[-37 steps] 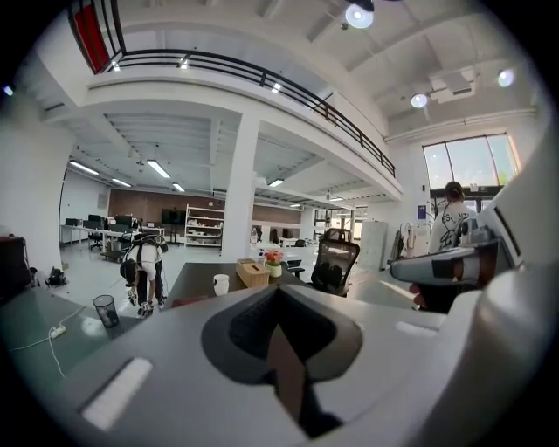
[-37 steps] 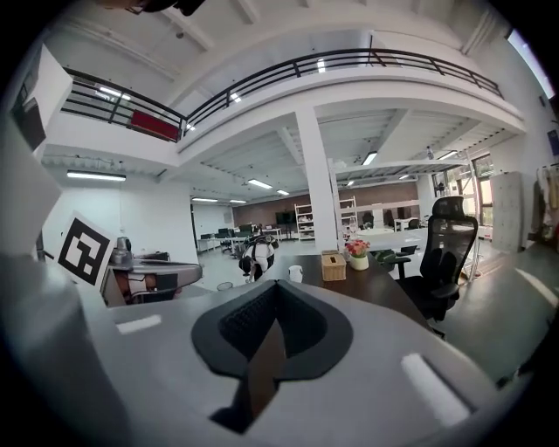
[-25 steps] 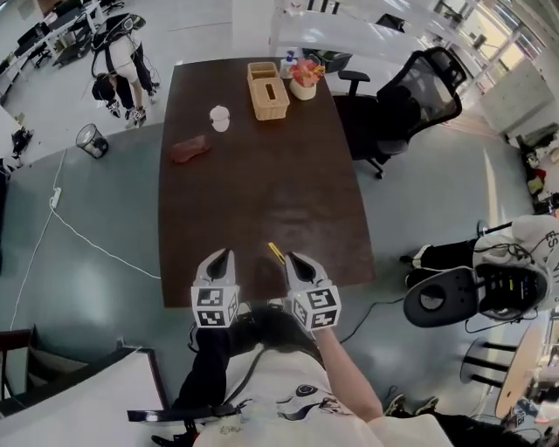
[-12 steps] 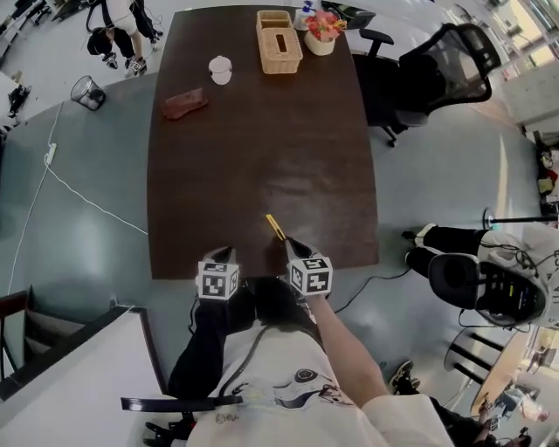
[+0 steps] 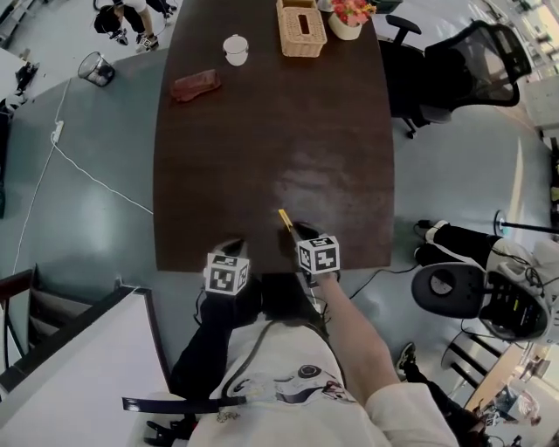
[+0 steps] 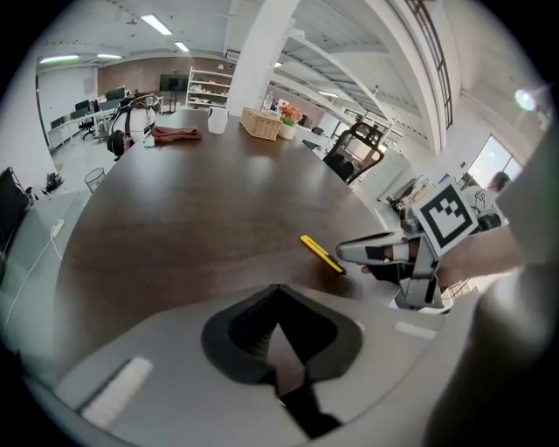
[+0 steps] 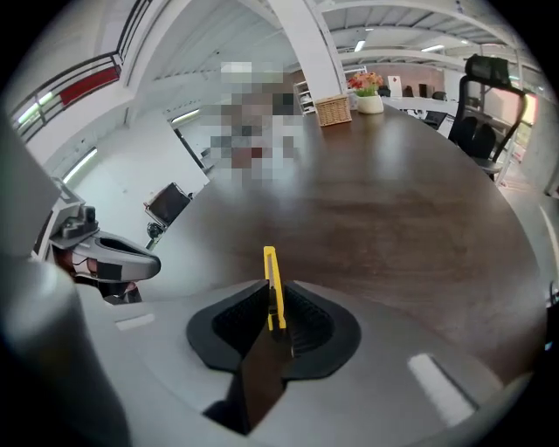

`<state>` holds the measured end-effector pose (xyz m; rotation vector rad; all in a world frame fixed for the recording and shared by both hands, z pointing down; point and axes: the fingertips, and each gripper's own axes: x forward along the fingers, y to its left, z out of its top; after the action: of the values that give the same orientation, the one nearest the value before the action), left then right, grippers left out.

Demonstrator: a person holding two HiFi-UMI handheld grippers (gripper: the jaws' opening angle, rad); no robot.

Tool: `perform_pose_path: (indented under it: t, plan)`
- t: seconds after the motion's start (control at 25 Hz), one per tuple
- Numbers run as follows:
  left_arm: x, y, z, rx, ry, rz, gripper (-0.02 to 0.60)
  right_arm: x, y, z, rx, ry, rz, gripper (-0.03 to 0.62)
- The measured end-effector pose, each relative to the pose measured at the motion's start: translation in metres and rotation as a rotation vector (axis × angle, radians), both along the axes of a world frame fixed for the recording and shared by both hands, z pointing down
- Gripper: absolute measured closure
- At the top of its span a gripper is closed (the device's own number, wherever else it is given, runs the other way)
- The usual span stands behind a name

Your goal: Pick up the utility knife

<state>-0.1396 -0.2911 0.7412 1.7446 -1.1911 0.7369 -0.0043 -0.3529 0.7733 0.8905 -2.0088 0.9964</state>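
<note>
A slim yellow utility knife [image 5: 285, 220] lies on the dark wooden table [image 5: 262, 131] close to its near edge. My right gripper [image 5: 302, 234] is down at the knife's near end. In the right gripper view the knife [image 7: 272, 284] lies between the jaws of my right gripper [image 7: 272, 316], which are opening, with a gap on each side. My left gripper [image 5: 229, 249] hovers at the table edge to the knife's left. Its own view shows my left gripper [image 6: 281, 325] open and empty, with the knife [image 6: 322, 254] and the right gripper [image 6: 376, 253] off to the right.
At the table's far end stand a wicker basket [image 5: 301, 26], a white cup [image 5: 235, 48], a reddish cloth [image 5: 196, 85] and a pot of flowers [image 5: 348, 16]. A black office chair [image 5: 476, 65] stands to the right, and a stool [image 5: 454, 288] near the person's side.
Both grippers have sunk toward the table's near edge and tipped downward. The right gripper now has the knife's near end between its jaws.
</note>
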Motion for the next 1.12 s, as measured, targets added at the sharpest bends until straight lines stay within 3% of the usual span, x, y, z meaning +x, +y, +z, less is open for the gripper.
perform_pose_path:
  t: [0.24, 0.64, 0.76, 1.12]
  plan:
    - [-0.006, 0.005, 0.002, -0.024, 0.003, -0.010, 0.583, -0.002, -0.002, 0.011, -0.052, 0.013, -0.046, 0.531]
    - [-0.012, 0.006, 0.001, -0.026, 0.008, -0.035, 0.583, -0.012, -0.001, 0.008, -0.051, 0.005, -0.084, 0.496]
    - [-0.012, 0.012, 0.002, -0.031, 0.013, -0.036, 0.583, -0.012, 0.005, 0.016, -0.060, 0.055, -0.107, 0.477]
    - [-0.021, 0.024, 0.000, -0.021, 0.008, -0.042, 0.583, -0.020, 0.008, 0.021, 0.073, 0.265, -0.133, 0.471]
